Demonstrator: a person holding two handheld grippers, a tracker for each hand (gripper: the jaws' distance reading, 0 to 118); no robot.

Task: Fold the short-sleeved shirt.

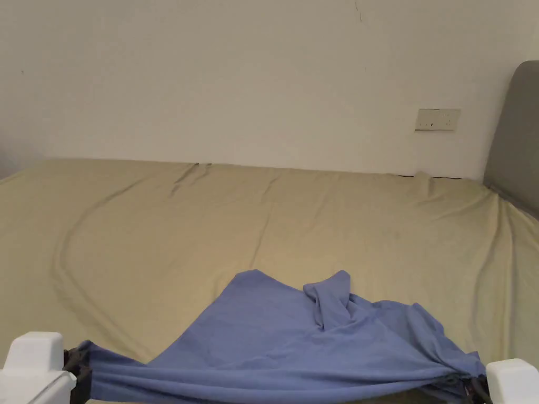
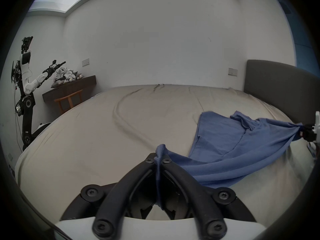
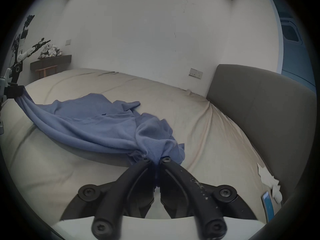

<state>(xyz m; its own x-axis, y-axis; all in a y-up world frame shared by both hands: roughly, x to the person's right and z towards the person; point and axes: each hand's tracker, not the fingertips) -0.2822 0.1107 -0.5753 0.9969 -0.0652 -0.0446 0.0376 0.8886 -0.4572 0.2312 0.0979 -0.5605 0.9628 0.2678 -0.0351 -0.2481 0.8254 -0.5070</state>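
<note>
A blue short-sleeved shirt (image 1: 295,342) lies rumpled on the beige bed sheet (image 1: 210,226), its near edge pulled taut between my two grippers. At the lower left, my left gripper (image 1: 79,368) is shut on one bunched end of the shirt (image 2: 225,148); its black jaws (image 2: 158,160) pinch a strip of blue cloth. At the lower right, my right gripper (image 1: 471,384) is shut on the other bunched end, jaws (image 3: 155,161) closed on gathered fabric (image 3: 97,122). The far part of the shirt rests on the bed with a fold sticking up.
A grey headboard (image 1: 516,142) stands at the bed's right end, a white wall with a socket plate (image 1: 437,119) behind. A dark side table (image 2: 69,91) with a heap of clothes and a standing robot arm (image 2: 26,81) are far left.
</note>
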